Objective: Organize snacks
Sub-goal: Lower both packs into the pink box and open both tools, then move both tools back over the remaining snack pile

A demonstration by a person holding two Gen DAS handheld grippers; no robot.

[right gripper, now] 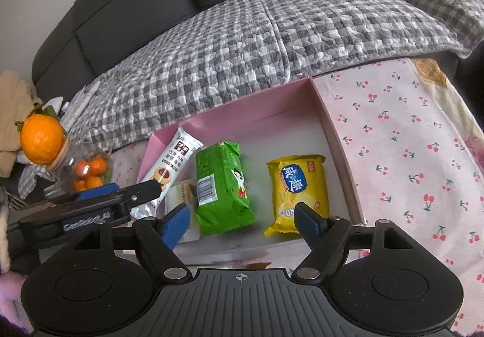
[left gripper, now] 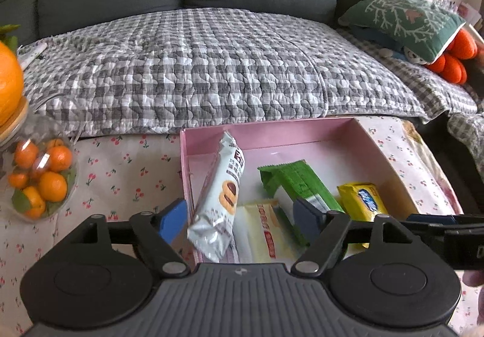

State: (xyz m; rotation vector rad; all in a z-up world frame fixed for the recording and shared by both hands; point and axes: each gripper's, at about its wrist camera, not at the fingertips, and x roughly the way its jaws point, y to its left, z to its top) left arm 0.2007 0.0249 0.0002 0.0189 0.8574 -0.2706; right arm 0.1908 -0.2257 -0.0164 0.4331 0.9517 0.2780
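A pink box (left gripper: 302, 132) (right gripper: 335, 137) stands on the cherry-print tablecloth and holds several snacks. A white biscuit packet (left gripper: 219, 197) (right gripper: 169, 169) leans against the box's left wall. A green packet (left gripper: 299, 185) (right gripper: 222, 185), a yellow packet (left gripper: 363, 201) (right gripper: 298, 188) and a pale cream packet (left gripper: 269, 234) (right gripper: 181, 194) lie flat inside. My left gripper (left gripper: 239, 220) (right gripper: 121, 194) is open over the box's near left corner, the white packet's lower end between its fingers, untouched. My right gripper (right gripper: 243, 220) is open and empty above the box's near edge.
A glass jar of small oranges (left gripper: 39, 179) (right gripper: 87, 173) with a large orange (right gripper: 40, 139) on top stands left of the box. A grey sofa with a checked quilt (left gripper: 196, 70) lies behind the table. The tablecloth (right gripper: 408, 155) stretches to the right.
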